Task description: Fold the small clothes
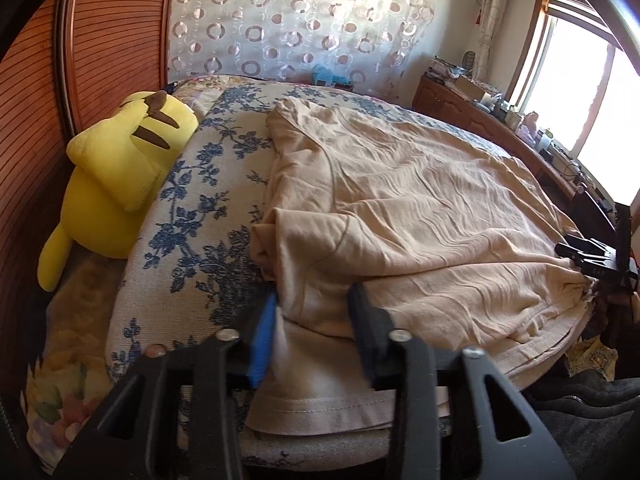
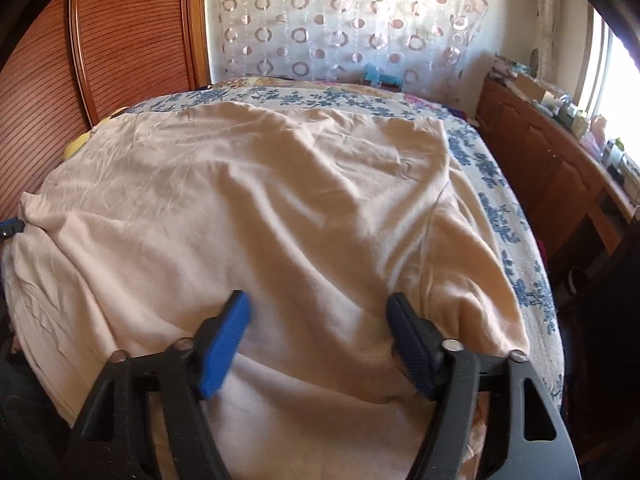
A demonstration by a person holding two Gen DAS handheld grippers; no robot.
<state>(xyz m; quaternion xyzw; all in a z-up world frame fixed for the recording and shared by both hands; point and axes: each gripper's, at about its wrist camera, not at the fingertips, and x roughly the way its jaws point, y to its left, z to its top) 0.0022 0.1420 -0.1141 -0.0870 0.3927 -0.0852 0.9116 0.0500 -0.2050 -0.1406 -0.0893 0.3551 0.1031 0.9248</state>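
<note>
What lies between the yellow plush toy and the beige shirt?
Only bare blue-flowered bedcover separates the plush toy from the shirt, in the left wrist view.

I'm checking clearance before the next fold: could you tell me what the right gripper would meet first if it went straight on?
Most likely the beige shirt: the right gripper points down at it, jaws open.

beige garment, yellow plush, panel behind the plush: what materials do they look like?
Beige garment: looks like thin cotton-type jersey, matte; soft fine wrinkles and a stitched hem.
Yellow plush toy: short-pile fleece-like fabric, probably stuffed; fuzzy matte surface, rounded bulges.
Panel behind it: appears to be reddish-brown wood or wood-look laminate with a slight sheen and fine horizontal ribs; which one cannot be told.
</note>
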